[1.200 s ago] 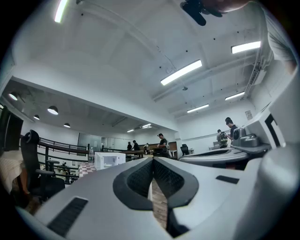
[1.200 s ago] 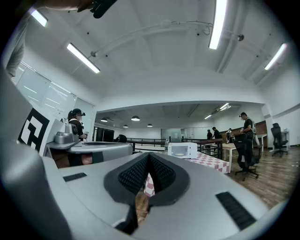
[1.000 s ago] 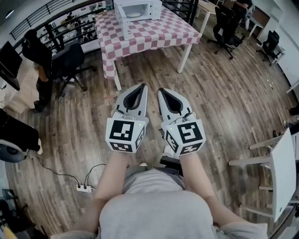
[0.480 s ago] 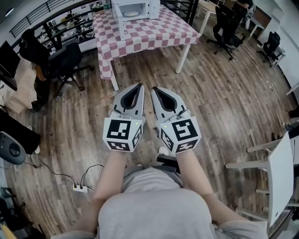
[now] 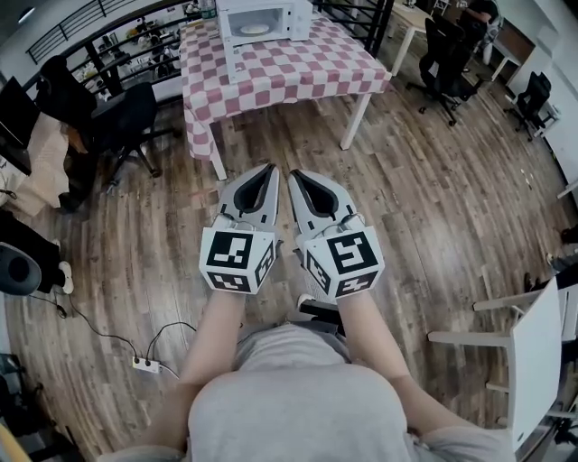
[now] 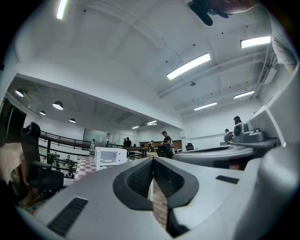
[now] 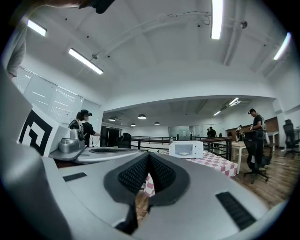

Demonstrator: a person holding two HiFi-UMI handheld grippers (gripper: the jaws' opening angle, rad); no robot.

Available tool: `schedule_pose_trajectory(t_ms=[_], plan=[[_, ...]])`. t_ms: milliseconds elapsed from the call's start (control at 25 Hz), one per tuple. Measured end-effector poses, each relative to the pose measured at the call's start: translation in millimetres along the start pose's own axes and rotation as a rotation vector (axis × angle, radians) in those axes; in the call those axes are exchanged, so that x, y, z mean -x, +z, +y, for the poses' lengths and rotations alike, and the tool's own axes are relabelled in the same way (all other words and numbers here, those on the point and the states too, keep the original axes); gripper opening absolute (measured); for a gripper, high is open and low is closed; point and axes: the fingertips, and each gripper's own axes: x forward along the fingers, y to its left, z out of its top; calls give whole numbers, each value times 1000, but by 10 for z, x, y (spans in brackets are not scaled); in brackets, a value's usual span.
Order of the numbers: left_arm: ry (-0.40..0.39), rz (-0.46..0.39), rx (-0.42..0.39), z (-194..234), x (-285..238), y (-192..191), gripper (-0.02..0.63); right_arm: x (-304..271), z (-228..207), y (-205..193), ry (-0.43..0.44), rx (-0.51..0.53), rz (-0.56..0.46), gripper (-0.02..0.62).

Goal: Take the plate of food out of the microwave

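None of the task is done: both grippers are clenched on nothing, and the plate is in the microwave.
Head view: my left gripper and right gripper hang side by side over the plank floor, well short of the checked-cloth table. On it stands the white microwave, door seemingly open, plate inside. Left gripper view: jaws together, nothing between. Right gripper view: likewise; an office chair stands beyond.

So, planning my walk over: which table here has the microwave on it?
The table with the pink-and-white checked cloth, at the top of the head view. The white microwave stands at its far edge. No other table in view has a cloth.
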Motion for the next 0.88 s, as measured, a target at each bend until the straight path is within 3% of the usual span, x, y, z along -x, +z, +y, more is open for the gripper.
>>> schedule_pose_trajectory(t_ms=[880], plan=[[83, -7, -1, -252, -968, -31, 2, -171, -1009, -50, 70, -7, 2, 26]])
